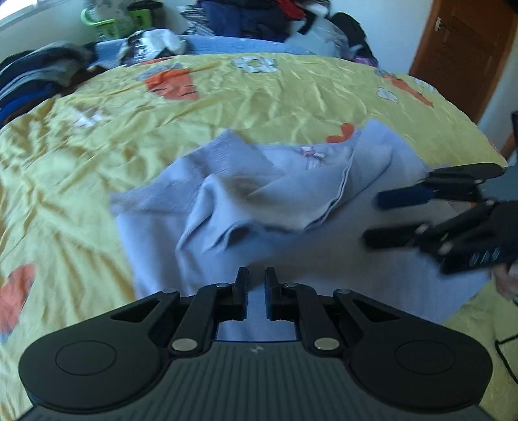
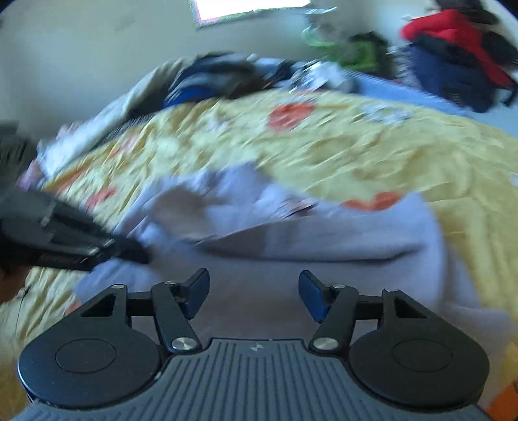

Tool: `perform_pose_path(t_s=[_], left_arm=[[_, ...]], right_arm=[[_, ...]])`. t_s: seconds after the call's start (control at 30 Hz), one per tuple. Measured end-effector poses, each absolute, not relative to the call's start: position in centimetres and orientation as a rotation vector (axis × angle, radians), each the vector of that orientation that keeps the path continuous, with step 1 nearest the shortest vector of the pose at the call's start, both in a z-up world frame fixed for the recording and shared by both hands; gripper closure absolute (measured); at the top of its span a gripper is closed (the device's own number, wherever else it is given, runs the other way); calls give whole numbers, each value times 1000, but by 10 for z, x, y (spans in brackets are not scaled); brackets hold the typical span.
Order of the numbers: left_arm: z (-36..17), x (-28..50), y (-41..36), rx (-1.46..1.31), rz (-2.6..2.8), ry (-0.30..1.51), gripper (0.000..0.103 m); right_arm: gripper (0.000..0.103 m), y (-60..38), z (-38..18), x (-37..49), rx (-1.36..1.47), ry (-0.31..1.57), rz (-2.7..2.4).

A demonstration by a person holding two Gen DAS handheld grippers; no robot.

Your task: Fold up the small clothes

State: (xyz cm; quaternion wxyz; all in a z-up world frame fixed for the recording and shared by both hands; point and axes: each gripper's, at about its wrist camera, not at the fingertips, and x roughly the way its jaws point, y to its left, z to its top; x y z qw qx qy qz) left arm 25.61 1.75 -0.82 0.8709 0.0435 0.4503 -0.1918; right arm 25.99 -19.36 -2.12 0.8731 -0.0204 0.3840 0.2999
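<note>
Hovering low over a pale lilac garment [image 1: 291,200], the left gripper [image 1: 256,281] has its jaws drawn nearly together with a narrow slit between them; nothing is caught there, only cloth showing below.

Right gripper [image 2: 253,293]: jaws spread wide, released, empty, over the near part of the same garment [image 2: 323,233]. In the left wrist view it [image 1: 382,217] enters from the right edge, one blue-padded finger and one black finger apart, above the garment's right side. In the right wrist view the left gripper [image 2: 129,249] comes in from the left edge, its tip at the garment's left part; blur hides whether it touches the cloth.

Garment: lies on the bed, partly folded, with upper layers rumpled and doubled over a flat lower layer. A small pinkish print [image 1: 312,155] shows near its far edge.

Bedspread [image 1: 226,107]: yellow, creased, printed with orange carrots and white flowers; it carries the garment.

Far side of the bed: heaps of dark and blue clothes [image 1: 32,77], a green plastic basket [image 1: 106,24], a further pile with a red item [image 2: 453,39].

Room: a brown wooden door [image 1: 459,48] at right, a bright window [image 2: 249,6] in the right wrist view. That view is heavily blurred.
</note>
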Motion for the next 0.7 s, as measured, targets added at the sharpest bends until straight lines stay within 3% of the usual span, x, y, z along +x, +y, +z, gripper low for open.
perform_pose_path(t_s=[0.13, 0.33, 0.43, 0.53, 0.57, 0.6, 0.7], left_arm=[[-2, 304, 19, -7, -270, 891, 94], [40, 323, 60, -152, 70, 673, 94], [40, 308, 68, -127, 20, 681, 91], [27, 296, 60, -101, -25, 720, 63], [22, 293, 55, -106, -49, 727, 44], [16, 289, 49, -112, -75, 731, 35], [3, 281, 30, -71, -120, 740, 35]], right_arm=[[40, -174, -23, 286, -65, 783, 571], [37, -206, -2, 329, 59, 561, 148], [26, -243, 14, 305, 181, 469, 182], [25, -254, 18, 292, 149, 527, 281], [24, -257, 15, 294, 165, 589, 350], [24, -256, 8, 299, 197, 667, 431], [25, -247, -18, 315, 252, 810, 517]])
